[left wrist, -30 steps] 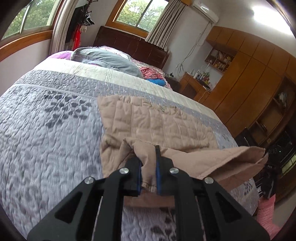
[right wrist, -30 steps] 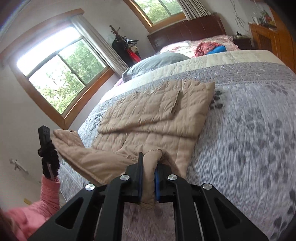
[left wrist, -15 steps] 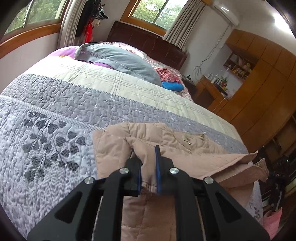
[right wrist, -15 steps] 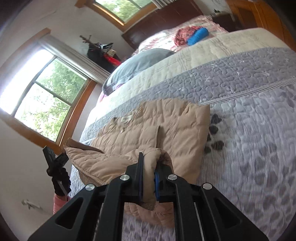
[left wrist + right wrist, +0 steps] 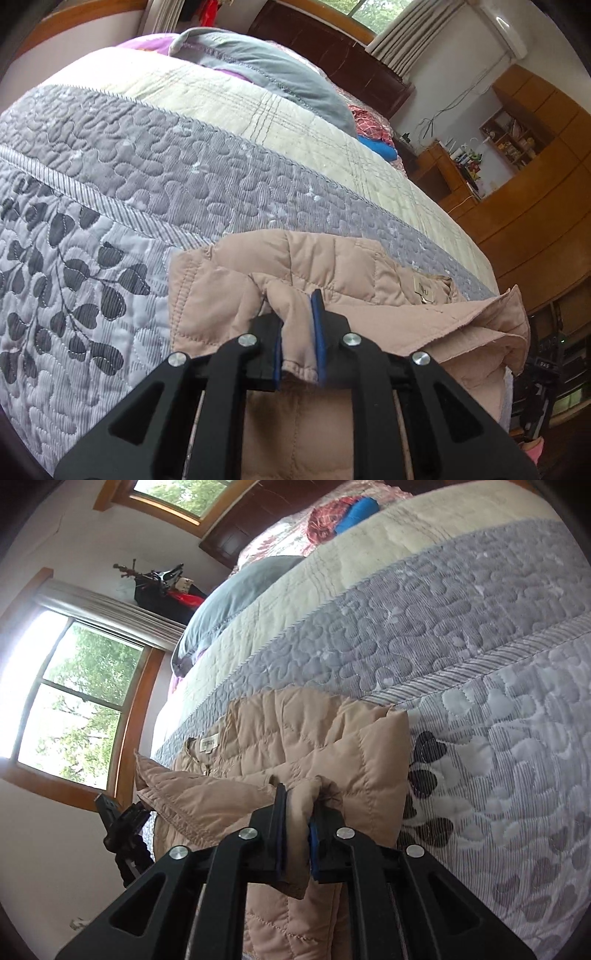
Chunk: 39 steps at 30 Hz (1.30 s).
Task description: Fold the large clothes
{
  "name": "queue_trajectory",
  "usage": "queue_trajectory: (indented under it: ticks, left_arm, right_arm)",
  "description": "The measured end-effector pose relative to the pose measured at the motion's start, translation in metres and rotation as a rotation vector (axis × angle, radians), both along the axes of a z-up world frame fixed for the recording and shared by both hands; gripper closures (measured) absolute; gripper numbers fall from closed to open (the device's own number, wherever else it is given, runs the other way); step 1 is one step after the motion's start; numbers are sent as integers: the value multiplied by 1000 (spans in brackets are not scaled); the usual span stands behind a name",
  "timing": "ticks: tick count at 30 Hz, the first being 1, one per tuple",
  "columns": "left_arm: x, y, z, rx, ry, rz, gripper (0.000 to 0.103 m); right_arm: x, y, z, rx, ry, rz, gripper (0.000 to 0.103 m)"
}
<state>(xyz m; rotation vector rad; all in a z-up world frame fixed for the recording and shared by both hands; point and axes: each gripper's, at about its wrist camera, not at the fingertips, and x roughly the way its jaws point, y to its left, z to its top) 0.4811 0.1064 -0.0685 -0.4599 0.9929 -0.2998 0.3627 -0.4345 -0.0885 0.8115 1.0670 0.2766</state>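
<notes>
we see the left gripper, jaws just eased wider, pinching a fold of the jacket on the quilt.

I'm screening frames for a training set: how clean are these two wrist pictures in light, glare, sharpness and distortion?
Left wrist view: even daylight, strong fisheye bend with dark corners, the bedspread sharp, the air conditioner washed out. Right wrist view: the window blows out to white at the left, the beige jacket stays crisp, horizon steeply tilted, no motion blur visible.
</notes>
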Motion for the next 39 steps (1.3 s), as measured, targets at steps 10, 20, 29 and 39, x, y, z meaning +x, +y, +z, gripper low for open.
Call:
queue_trajectory:
  ticks: [10,20,29,39]
  left_arm:
    - [-24,50,32,-330,-25,-2,57]
    - [-76,32,32,-6,-85,-58,53]
    - [-86,1,-1,150,-54,-74,67]
    - [-113,1,38,135,-293,11,95]
  right_arm:
    - [-27,-23,23,65,-74,-57,47]
    - [-70,8,24,-95,-143,8,50]
    - [-64,39,-4,-206,-80,55,69]
    - [-63,53,37,-294,-205,21,92]
